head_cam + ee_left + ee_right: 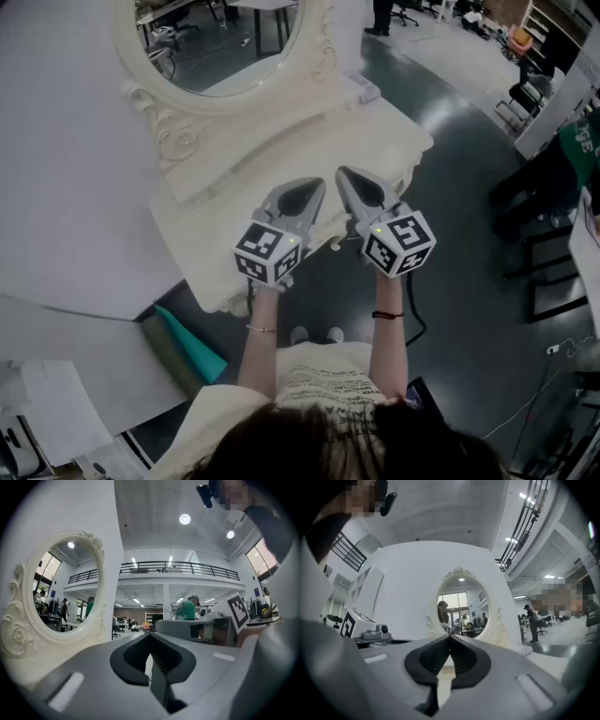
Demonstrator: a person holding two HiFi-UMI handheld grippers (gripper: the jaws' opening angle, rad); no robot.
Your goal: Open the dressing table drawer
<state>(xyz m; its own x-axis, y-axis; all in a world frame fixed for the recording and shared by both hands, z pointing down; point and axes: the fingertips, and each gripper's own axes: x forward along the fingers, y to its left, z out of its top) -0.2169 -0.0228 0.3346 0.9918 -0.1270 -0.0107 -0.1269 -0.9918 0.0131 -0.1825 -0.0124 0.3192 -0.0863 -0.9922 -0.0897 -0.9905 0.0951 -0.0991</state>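
Cream dressing table (220,234) was noted against a white wall, with the oval mirror (225,37) mounted on it. Left gripper (314,187) and right gripper (345,176) were held level over its front edge, jaws closed on nothing. The drawer front was hidden below them.

From where I stand, the cream-white dressing table (375,131) has a matt painted finish, smooth on top and carved into raised scrollwork round the oval mirror (225,37). The mirror's glass is glossy and reflects sharply. The left gripper (321,181) and right gripper (339,172) have smooth matt grey plastic shells with black ribbed pads (464,660). The dark floor (459,187) is polished and shiny. The white wall (56,141) looks flat and matt.
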